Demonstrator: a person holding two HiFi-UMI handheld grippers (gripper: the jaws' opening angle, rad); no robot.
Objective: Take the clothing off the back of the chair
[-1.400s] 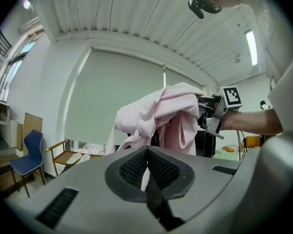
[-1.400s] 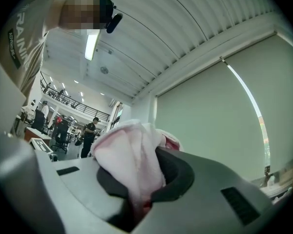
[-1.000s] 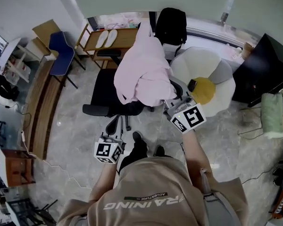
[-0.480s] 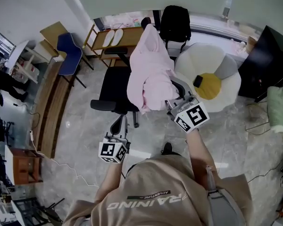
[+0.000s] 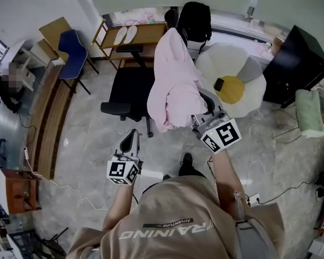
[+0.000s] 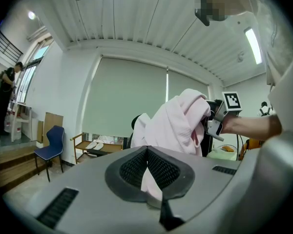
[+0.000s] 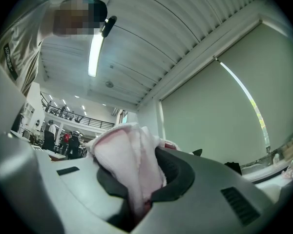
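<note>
Pink clothing is seen draped over the back of a black office chair in the middle of the head view. Its upper end is hung over the top of the backrest at the far side, and its lower folds are stretched toward the near right. The lower edge is clamped in the right gripper, which is held just right of the chair's near armrest. In the right gripper view a thick bunch of the pink fabric is shown pinched between the two jaws, filling the gap and bulging out past their tips. The left gripper is held to the near left of the clothing, close to the chair's base and apart from the fabric. In the left gripper view its jaws are brought together at the tips, and the clothing is seen beyond them, up and to the right, with the right gripper at its right edge. A pale patch is visible through the slit behind the closed tips, but what it is cannot be told. Beyond the chair, by the far wall, a wooden rack carrying a pair of pale slippers is placed, with a black bag to its right. A round white cushion with a yellow centre lies on the floor just right of the chair, and a blue chair stands well apart at the far left.
</note>
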